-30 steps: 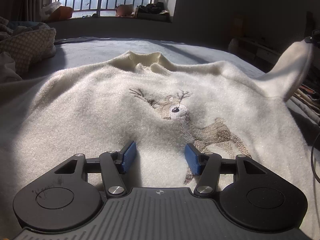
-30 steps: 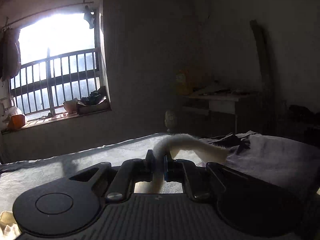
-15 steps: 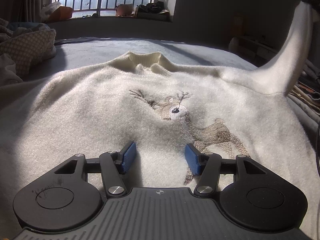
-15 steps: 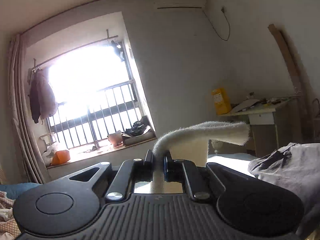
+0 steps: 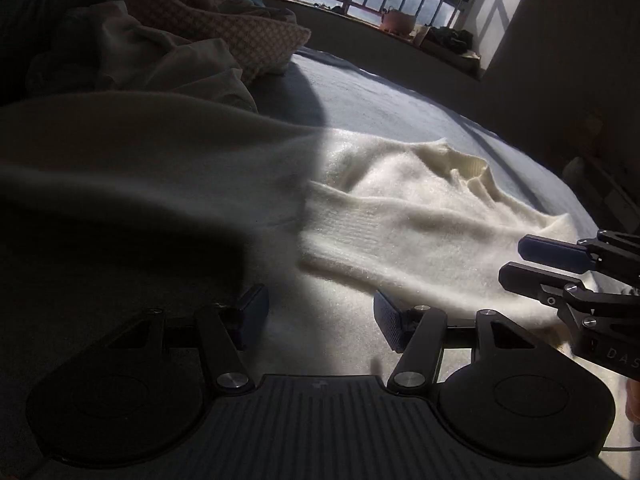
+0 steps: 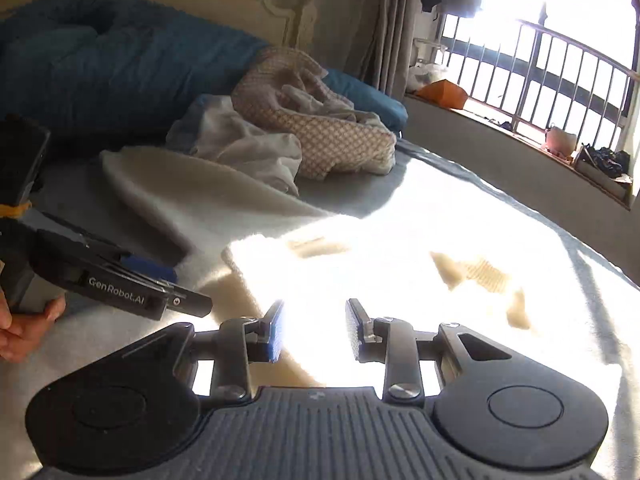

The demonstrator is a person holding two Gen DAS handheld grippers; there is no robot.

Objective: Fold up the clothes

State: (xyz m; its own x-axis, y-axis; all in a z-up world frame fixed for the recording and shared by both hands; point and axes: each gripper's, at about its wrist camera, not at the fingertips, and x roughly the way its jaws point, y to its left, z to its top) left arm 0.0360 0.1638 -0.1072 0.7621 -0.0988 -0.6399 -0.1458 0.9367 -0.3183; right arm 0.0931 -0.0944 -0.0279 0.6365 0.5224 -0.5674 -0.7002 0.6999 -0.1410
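We see a sweater (image 5: 400,216) spread on the bed (image 5: 380,100), one sleeve (image 5: 400,240) folded across its chest; crumpled clothes (image 6: 304,128) lie behind it, a window (image 6: 540,64) beyond.

Lower left of the left wrist view lost in deep shadow, cream sweater (image 5: 400,216) unreadable there. Centre of the right wrist view burnt out by sunlight, sweater surface (image 6: 380,264) featureless. Right gripper (image 5: 520,258) cut off at the right edge, body out of frame. Left gripper (image 6: 188,292) and holding hand (image 6: 24,328) cropped at the left edge. Window-sill clutter (image 6: 600,160) too small to identify.
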